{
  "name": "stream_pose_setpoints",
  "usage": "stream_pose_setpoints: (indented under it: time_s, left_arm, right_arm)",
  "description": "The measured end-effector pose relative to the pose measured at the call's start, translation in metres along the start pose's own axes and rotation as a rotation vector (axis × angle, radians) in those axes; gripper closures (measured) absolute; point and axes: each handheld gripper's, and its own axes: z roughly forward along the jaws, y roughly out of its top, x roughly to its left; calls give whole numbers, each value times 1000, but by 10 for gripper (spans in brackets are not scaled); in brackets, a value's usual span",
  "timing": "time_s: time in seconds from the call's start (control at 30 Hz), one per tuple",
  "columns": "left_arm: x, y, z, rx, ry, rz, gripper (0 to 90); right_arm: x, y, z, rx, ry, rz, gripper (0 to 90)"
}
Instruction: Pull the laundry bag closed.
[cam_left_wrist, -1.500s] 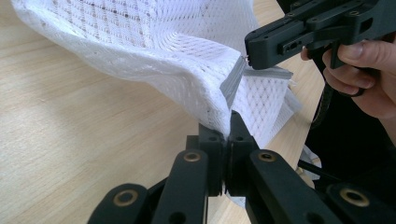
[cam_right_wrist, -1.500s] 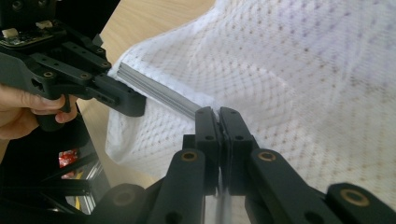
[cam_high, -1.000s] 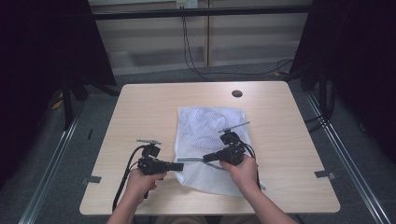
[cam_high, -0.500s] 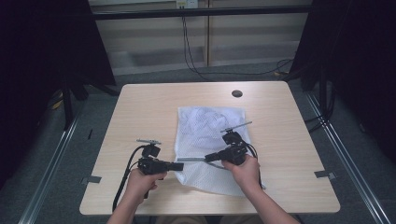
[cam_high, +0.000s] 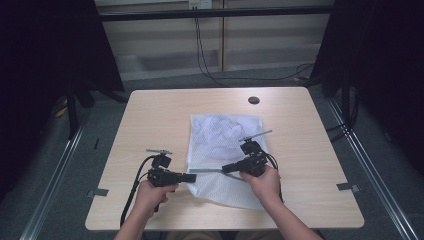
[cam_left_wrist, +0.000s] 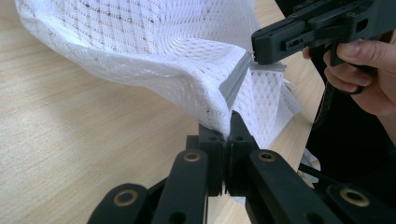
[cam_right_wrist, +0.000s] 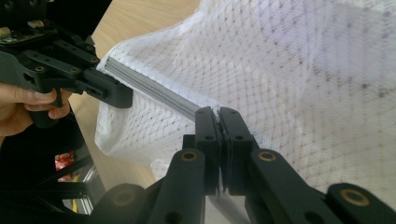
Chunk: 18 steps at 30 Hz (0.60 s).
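High view hasn't changed: left gripper (cam_high: 189, 177) and right gripper (cam_high: 227, 168) stay clamped on the mesh laundry bag's (cam_high: 225, 135) grey zipper strip (cam_left_wrist: 236, 84), stretching it taut.

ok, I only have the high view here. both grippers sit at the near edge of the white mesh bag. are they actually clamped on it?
Observer: Yes. In the left gripper view the left gripper has its jaws shut on the mesh bag, right at the end of the grey zipper strip.
Operator: and the right one?
Observer: The right gripper is shut on the same zipper strip, farther along it.
Operator: is the strip slack between them?
Observer: No, in the right gripper view it runs straight from one gripper to the other, lifted off the wooden table.
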Motion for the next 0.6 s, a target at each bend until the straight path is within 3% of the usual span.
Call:
stream_pose_setpoints:
  time_s: [0.6]
  left_arm:
    - [1, 0, 0, -4, -7, -7, 883]
  right_arm:
    - [-3, -1, -4, 2, -9, 2, 873]
